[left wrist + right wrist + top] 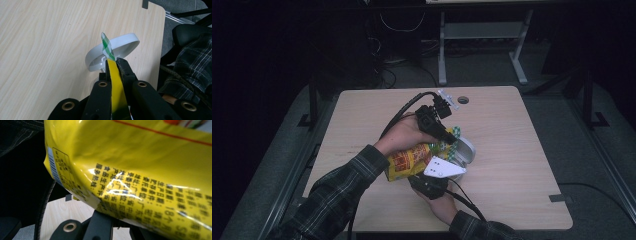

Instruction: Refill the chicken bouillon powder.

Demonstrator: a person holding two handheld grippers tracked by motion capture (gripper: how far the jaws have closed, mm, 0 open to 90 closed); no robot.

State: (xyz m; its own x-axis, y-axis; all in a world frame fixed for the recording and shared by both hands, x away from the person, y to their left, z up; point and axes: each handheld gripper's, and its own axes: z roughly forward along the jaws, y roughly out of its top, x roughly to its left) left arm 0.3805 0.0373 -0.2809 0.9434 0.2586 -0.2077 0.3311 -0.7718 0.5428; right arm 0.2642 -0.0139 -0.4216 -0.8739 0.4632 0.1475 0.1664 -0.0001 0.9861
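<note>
so the yellow snack bag point(409, 161) hangs over the middle of the table point(517, 165), its green-checked top edge pinched tight in the left gripper point(113, 65). a white bowl point(120, 47) sits just behind. the right gripper point(429, 184) is under the bag, jaws hidden, can't tell their state.

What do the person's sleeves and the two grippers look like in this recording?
Both sleeves are dark plaid with pale lines. The left gripper and right gripper are black, with brass-coloured rivets. Each trails a black cable and carries a pale three-cornered plate.
</note>
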